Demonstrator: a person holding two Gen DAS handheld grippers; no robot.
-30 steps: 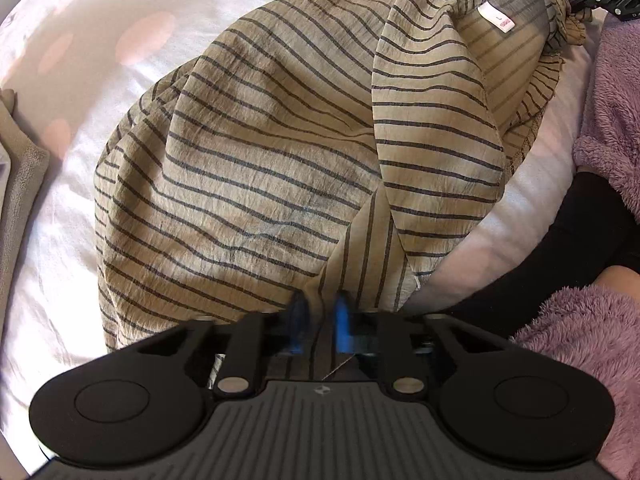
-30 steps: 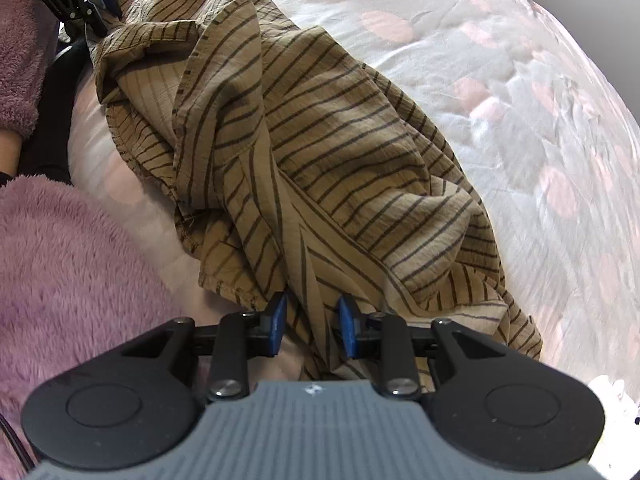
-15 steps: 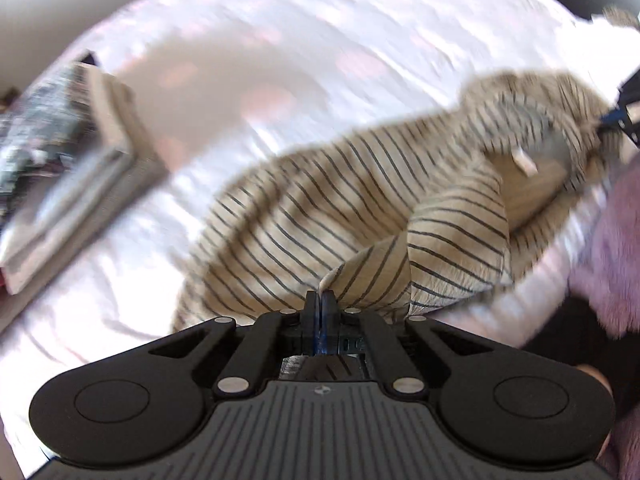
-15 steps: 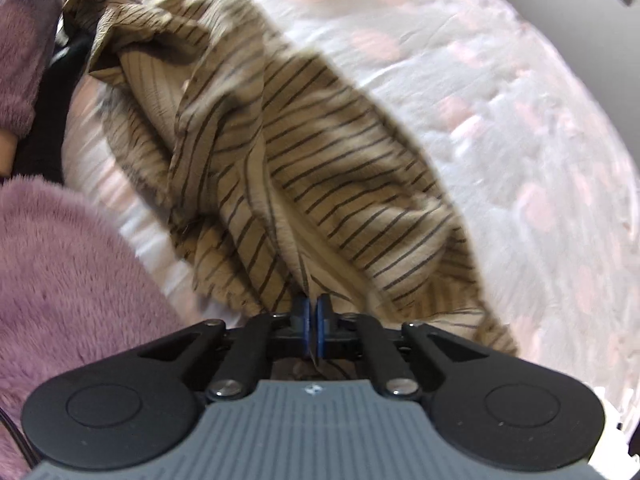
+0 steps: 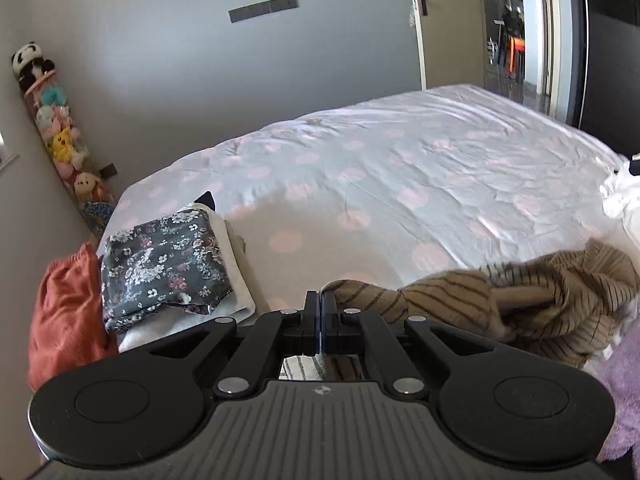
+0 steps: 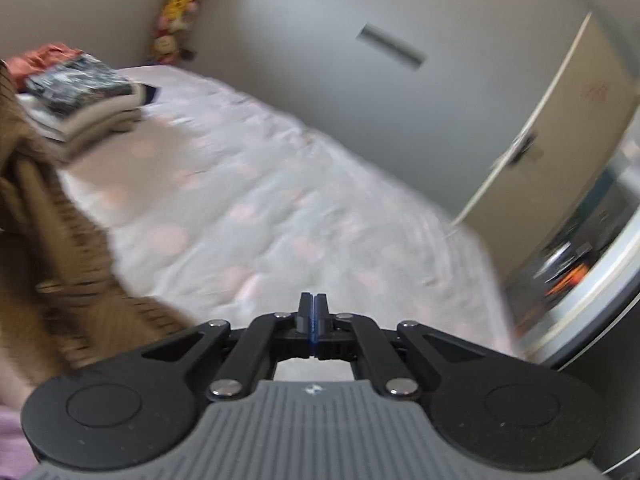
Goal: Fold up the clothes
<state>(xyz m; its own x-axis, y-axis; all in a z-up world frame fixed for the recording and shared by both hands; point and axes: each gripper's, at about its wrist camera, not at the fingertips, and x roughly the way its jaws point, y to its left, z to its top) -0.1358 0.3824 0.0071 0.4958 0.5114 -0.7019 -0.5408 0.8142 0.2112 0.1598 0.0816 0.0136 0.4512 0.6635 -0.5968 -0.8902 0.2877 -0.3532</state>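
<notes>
The tan shirt with dark stripes hangs lifted above the polka-dot bed. My left gripper is shut on an edge of it, and striped cloth shows under the jaws and trails off to the right in a bunch. In the right wrist view the same shirt is a blurred drape on the left, running down behind the left linkage of my right gripper. That gripper's jaws are pressed together on the shirt; the pinch point itself is hard to see.
A stack of folded clothes topped by a dark floral piece sits at the bed's left corner, also seen as stack. An orange cloth lies beside it. White fabric lies at the right edge. A purple fleece sleeve is near.
Both grippers closed on the shirt and swung upward; the views went from looking down at the spread shirt to looking across the bed at the wall and door.
</notes>
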